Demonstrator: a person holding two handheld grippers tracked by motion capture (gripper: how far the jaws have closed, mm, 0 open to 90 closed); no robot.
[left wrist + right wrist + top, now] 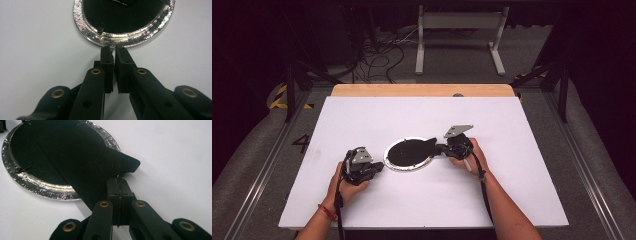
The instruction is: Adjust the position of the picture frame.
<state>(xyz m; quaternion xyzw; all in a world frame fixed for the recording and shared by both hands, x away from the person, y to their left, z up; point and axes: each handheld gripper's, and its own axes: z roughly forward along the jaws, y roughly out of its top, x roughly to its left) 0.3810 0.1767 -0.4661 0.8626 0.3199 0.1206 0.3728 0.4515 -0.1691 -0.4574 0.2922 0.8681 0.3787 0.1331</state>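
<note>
At centre frame, a silver plate (408, 167) holds a black cloth (82, 162). Right gripper (120, 185) pinches the cloth's edge; left gripper (114, 51), nearly pressed together, touches the rim. Next, probably, drawing the cloth off while steadying the plate.

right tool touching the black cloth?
Touching. In the right gripper view the right tool has its jaws shut on the edge of the black cloth that hangs over the silver plate.

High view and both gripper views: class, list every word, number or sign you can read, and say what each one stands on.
"4": a dark numeral on the grey floor, left of the white table.
Yellow-and-black striped hazard marking, no words, on the floor farther back on the left.
Nothing readable on the silver plate, black cloth or tongs.
</note>
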